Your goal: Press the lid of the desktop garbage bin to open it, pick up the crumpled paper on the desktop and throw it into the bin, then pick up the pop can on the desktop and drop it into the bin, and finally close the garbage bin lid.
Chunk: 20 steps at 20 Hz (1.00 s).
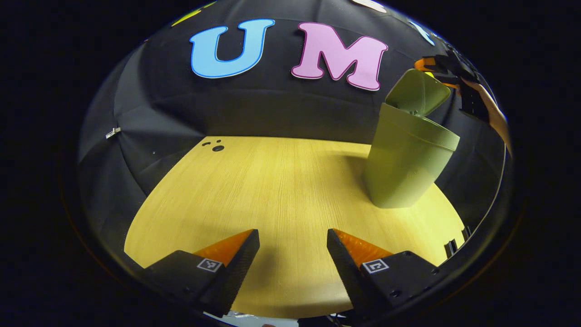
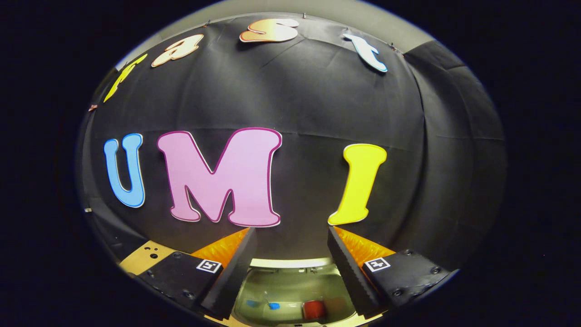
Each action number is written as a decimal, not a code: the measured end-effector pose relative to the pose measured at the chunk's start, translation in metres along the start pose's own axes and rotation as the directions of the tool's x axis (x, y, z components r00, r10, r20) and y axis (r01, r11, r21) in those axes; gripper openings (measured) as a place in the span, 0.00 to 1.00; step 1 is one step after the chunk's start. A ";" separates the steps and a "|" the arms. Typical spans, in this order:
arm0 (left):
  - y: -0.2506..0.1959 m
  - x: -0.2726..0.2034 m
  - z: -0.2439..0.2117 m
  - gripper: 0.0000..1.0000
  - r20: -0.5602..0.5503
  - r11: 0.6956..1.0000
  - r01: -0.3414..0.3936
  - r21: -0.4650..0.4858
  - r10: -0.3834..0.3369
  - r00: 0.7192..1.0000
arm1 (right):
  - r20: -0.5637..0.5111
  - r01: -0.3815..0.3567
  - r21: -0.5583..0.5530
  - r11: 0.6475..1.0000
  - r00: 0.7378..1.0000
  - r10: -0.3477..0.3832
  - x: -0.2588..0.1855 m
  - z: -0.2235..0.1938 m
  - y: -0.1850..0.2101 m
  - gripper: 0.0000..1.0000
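My right tool (image 2: 290, 254) hangs wide and empty over the open green plastic bin (image 2: 290, 290), red can (image 2: 314, 309) inside, so I judge closing its lid (image 1: 417, 93) comes next.

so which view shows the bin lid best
The left gripper view: the bin stands whole on the table, its lid tipped up open. The right gripper view looks down into the bin's inside between open fingers, with a red thing within.
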<state>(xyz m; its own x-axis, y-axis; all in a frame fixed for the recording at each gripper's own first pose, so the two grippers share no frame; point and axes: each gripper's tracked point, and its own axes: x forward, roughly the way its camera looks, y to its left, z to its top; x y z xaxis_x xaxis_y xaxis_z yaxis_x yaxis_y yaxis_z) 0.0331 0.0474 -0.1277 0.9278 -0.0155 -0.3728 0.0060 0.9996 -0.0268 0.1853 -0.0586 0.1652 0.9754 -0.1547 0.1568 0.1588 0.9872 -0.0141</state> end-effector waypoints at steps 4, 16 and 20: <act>0.011 -0.009 -0.013 0.96 -0.018 1.000 0.011 0.024 -0.011 1.000 | -0.039 0.021 0.001 1.000 0.999 -0.021 -0.021 -0.025 0.000 0.99; 0.023 -0.011 -0.019 0.96 0.007 1.000 0.006 -0.020 -0.006 1.000 | -0.204 0.036 0.016 0.999 0.978 -0.032 -0.049 -0.110 0.002 0.99; 0.024 -0.013 -0.024 0.96 0.001 1.000 0.014 0.002 -0.014 1.000 | -0.267 0.018 0.027 0.999 0.964 -0.011 -0.055 -0.131 0.003 1.00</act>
<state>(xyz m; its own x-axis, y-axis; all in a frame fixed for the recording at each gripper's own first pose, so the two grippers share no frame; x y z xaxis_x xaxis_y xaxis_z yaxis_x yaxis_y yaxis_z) 0.0126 0.0709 -0.1458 0.9281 -0.0293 -0.3711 0.0194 0.9993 -0.0304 0.1518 -0.0520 0.0271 0.9790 -0.1698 -0.1124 0.1725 0.9849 0.0151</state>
